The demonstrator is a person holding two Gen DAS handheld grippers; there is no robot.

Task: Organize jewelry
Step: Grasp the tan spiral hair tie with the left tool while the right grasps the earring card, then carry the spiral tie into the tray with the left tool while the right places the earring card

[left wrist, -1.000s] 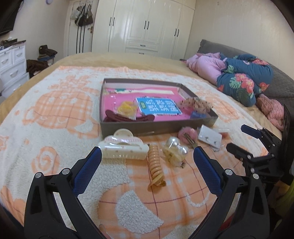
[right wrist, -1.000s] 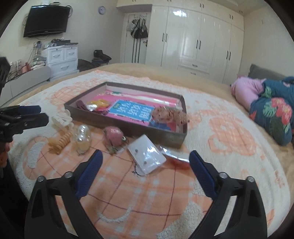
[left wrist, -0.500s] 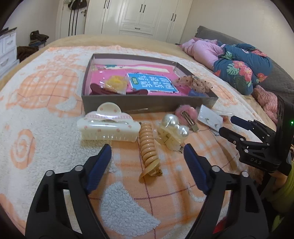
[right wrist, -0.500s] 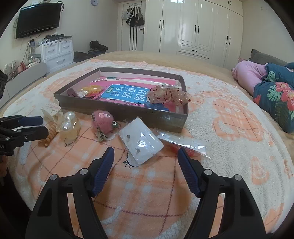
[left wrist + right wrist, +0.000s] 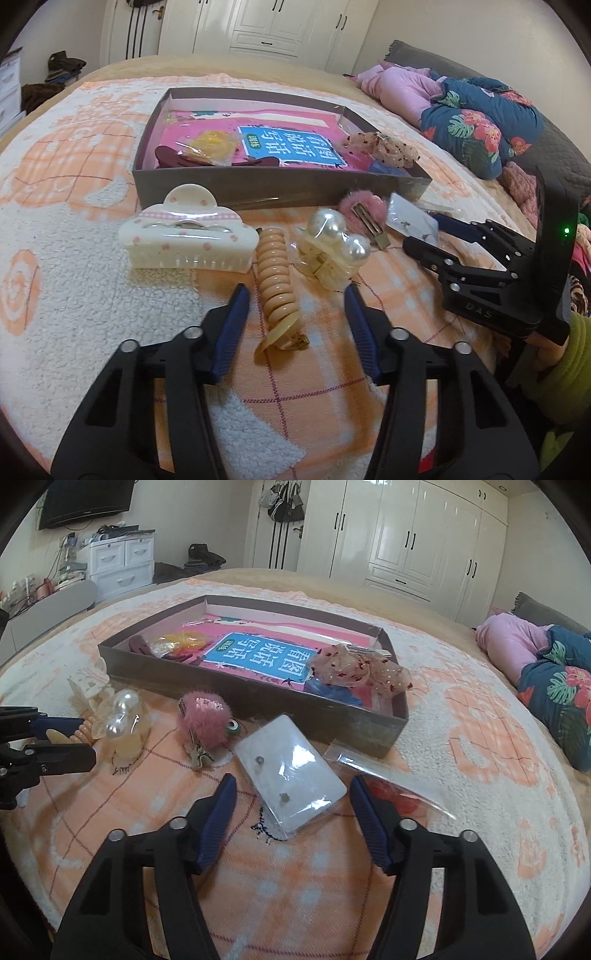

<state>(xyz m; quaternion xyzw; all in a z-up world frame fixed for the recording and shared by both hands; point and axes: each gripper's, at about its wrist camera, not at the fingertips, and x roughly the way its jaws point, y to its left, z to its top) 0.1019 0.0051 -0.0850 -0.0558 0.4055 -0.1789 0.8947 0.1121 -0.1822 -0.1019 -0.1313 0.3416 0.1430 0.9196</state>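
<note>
A brown box (image 5: 258,182) (image 5: 258,698) on the bed blanket holds a pink book and several hair accessories. In front of it lie a white claw clip (image 5: 190,234), a beige spiral hair tie (image 5: 277,273), a pearl clip (image 5: 332,243) (image 5: 123,716), a pink fuzzy clip (image 5: 360,210) (image 5: 205,720) and an earring card in plastic (image 5: 291,779) (image 5: 410,221). My left gripper (image 5: 295,295) is open, its jaws on either side of the spiral tie's near end. My right gripper (image 5: 291,794) is open around the earring card's near part.
A clear plastic sleeve with something red (image 5: 388,779) lies right of the card. Folded clothes (image 5: 461,114) lie at the bed's far right. Wardrobes (image 5: 406,535) and a white drawer unit (image 5: 122,561) stand beyond the bed.
Both grippers have moved forward and down toward the blanket and narrowed their opening. The left now straddles the spiral tie, the right straddles the earring card.
</note>
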